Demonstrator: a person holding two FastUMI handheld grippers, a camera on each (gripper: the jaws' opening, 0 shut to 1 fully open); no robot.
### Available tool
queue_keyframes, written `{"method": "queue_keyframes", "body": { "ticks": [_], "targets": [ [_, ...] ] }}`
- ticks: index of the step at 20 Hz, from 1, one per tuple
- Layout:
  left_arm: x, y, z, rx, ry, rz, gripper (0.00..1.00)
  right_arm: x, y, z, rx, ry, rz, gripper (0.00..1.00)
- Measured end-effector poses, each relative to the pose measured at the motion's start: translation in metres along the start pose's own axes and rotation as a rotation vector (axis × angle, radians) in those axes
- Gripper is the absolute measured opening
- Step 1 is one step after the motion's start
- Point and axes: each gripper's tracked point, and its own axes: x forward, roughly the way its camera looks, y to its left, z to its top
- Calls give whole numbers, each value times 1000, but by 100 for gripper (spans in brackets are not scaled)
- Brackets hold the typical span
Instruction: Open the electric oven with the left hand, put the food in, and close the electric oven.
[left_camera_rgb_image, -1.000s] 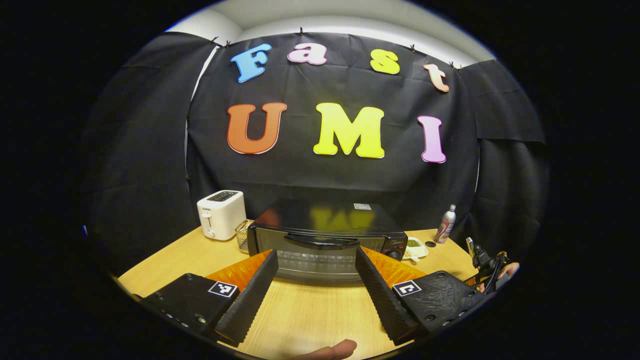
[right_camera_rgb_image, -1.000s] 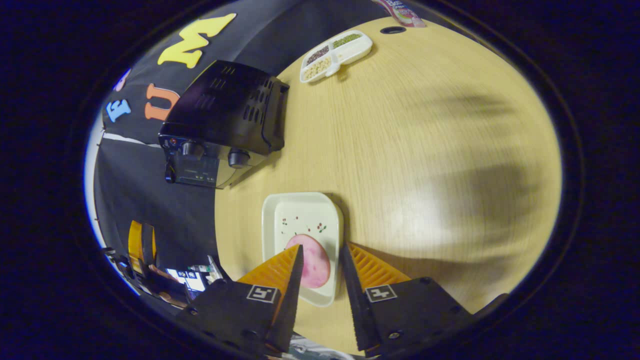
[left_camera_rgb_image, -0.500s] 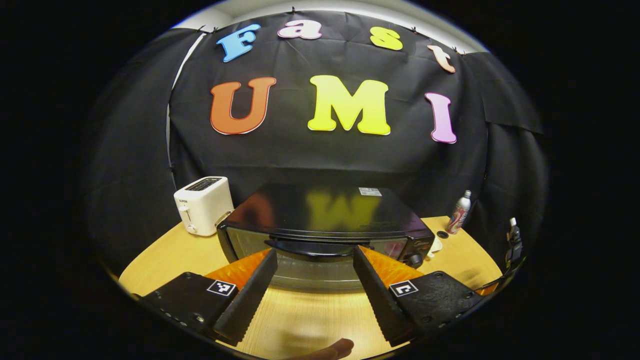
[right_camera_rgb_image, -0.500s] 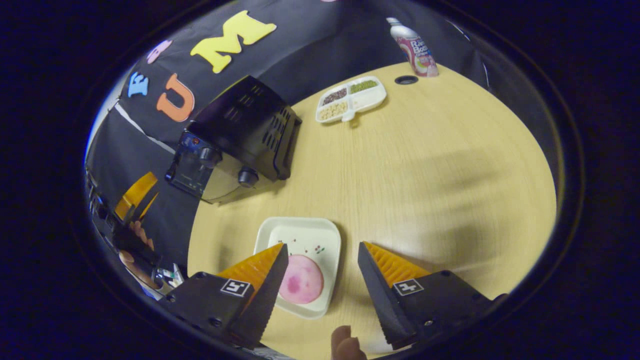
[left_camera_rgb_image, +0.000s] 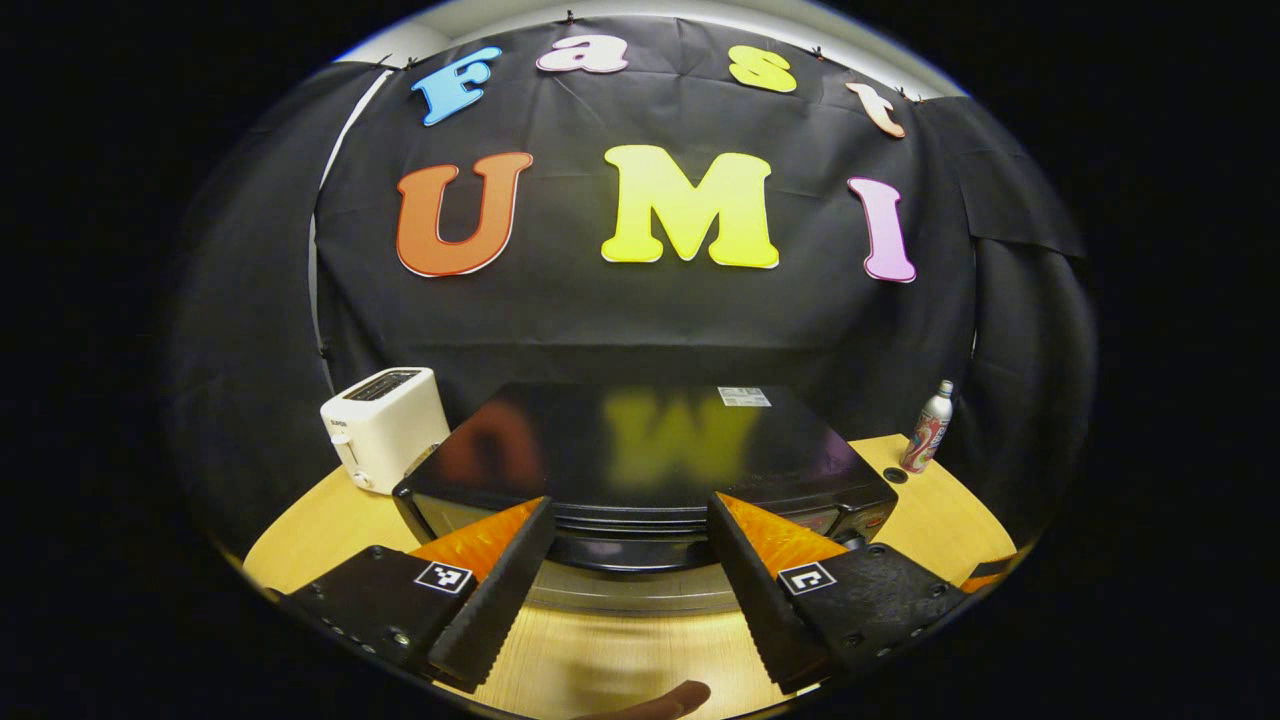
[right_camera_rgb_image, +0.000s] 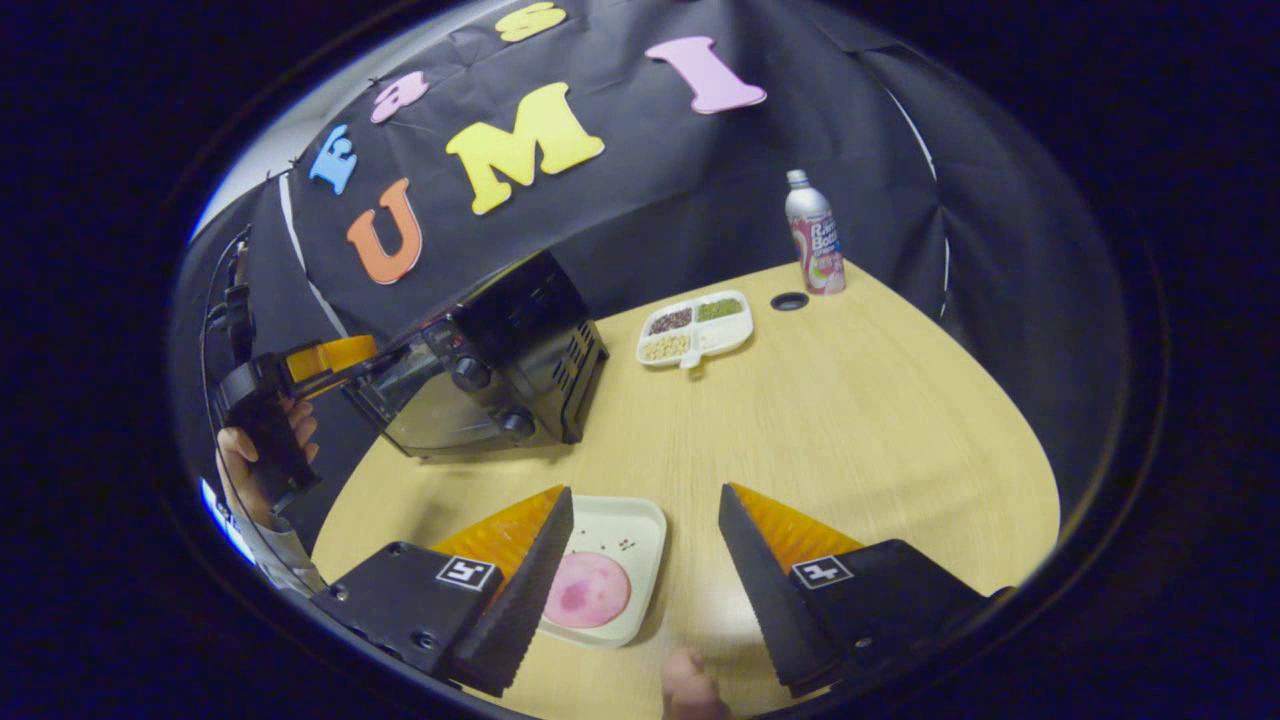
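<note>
jaws of the left gripper (left_camera_rgb_image: 628, 560) stand wide apart and hold nothing, now close up on the oven (left_camera_rgb_image: 640, 470) with its door handle (left_camera_rgb_image: 630, 550) between the tips, where a second ago the oven sat well off across the desk (left_camera_rgb_image: 300, 530), so the door, not yet opened, looks about to be taken. jaws of the right gripper (right_camera_rgb_image: 645, 560) have spread wide and lifted away from the food (right_camera_rgb_image: 587, 590), a pink slice lying on its plate (right_camera_rgb_image: 640, 520) on the desk near the oven, which suggests it waits for the door.
</note>
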Motion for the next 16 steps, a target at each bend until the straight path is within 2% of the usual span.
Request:
{"method": "queue_keyframes", "body": {
  "ticks": [4,5,7,9,16],
  "targets": [
    [3,3,-5,22,27,22,95,-22,4,12,-80,-92,-44,94],
    [0,2,-3,10,20,17,94,-27,5,14,-98,-107,-57,91],
    [-3,0,-6,-3,21,3,95,-35,11,15,-126,-130,-63,92],
    [-11,1,-9,-3,22,-1,95,-40,15,14,-141,-139,-67,95],
    [-61,1,-43,-35,31,-18,95,-48,14,-1,-118,-119,-91,93]
  ]
}}
